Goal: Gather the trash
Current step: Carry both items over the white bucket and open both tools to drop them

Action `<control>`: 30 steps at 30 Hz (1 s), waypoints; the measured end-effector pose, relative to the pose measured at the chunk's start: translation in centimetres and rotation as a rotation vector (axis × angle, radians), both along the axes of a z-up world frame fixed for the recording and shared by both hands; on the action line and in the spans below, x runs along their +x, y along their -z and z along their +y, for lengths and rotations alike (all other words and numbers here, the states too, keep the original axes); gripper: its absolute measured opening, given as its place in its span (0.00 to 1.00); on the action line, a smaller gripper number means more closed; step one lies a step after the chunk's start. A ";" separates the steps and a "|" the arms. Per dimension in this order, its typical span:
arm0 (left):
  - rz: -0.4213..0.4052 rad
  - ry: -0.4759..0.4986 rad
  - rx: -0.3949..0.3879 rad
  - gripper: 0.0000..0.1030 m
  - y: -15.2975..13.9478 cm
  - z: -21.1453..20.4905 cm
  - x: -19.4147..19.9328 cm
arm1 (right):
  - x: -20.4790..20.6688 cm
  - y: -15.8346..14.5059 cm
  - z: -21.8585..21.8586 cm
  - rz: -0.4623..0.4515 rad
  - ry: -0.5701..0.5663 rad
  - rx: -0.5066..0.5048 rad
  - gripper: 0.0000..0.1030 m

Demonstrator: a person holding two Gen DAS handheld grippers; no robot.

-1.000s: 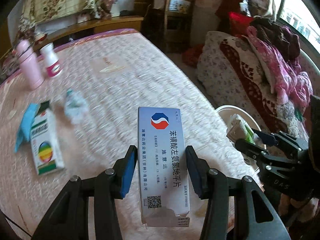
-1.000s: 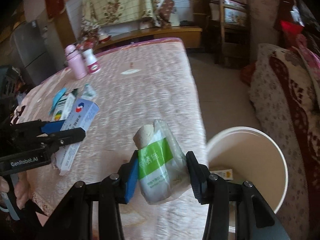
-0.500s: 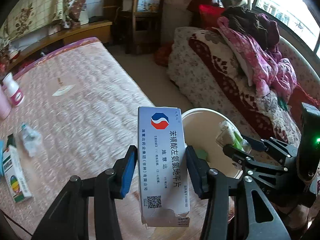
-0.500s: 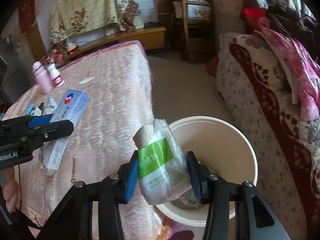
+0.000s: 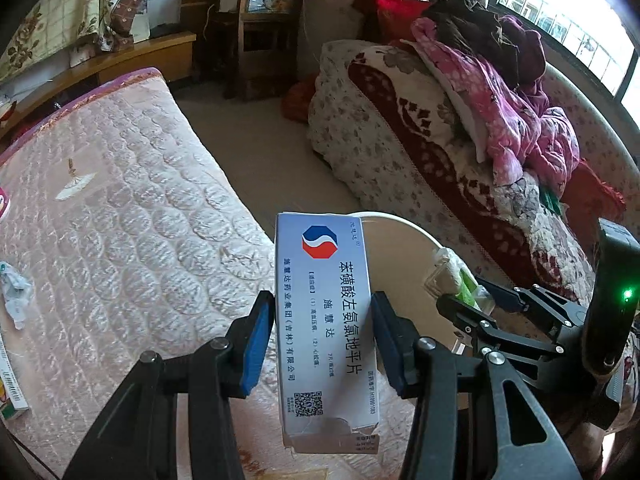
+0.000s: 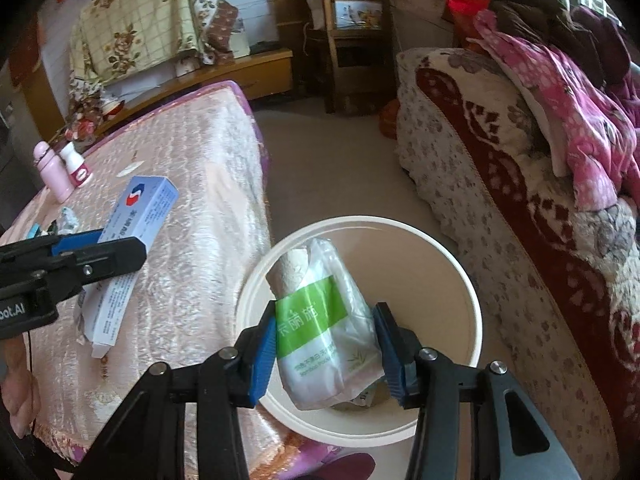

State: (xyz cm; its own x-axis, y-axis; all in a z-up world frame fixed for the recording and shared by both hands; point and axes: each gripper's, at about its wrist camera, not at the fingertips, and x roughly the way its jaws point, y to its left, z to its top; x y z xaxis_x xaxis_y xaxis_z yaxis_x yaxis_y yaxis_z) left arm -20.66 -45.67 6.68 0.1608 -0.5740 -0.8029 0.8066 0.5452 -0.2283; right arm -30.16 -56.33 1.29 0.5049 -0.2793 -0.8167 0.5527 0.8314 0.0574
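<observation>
Right gripper (image 6: 326, 354) clamps soft, light tissue pack (image 6: 324, 332) mid-body above bin (image 6: 460, 280); left gripper (image 5: 322, 344) pinches stiff medicine box (image 5: 326, 320) sides.

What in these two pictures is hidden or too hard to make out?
- Bin contents: right view, tissue pack covers them.
- Bin's near side: left view, medicine box hides it.
- Green box: left view, cut off by the edge.
- Blue item on the table: right view, too small, behind left gripper.
</observation>
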 end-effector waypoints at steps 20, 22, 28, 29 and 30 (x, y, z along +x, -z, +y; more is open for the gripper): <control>0.023 0.039 -0.010 0.49 0.9 -2.2 -1.6 | -2.0 0.7 -2.3 0.012 0.082 0.016 0.49; 0.024 0.041 -0.012 0.49 1.0 -2.3 -1.8 | -2.1 0.8 -2.5 0.015 0.088 0.015 0.49; 0.033 0.042 -0.021 0.49 1.2 -2.7 -1.8 | -2.5 1.1 -2.9 0.019 0.104 0.017 0.49; 0.034 0.043 -0.022 0.50 1.2 -2.7 -1.9 | -2.6 1.1 -2.9 0.019 0.106 0.017 0.49; 0.038 0.046 -0.024 0.50 1.3 -2.7 -1.9 | -2.6 1.1 -3.0 0.021 0.108 0.017 0.49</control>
State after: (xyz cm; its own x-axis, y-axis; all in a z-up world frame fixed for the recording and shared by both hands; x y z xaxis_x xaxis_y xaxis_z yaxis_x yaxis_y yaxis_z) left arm -22.51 -48.38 5.42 0.1038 -0.5996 -0.7936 0.8214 0.5016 -0.2716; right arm -32.73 -59.32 0.15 0.4558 -0.3172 -0.8316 0.6400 0.7661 0.0586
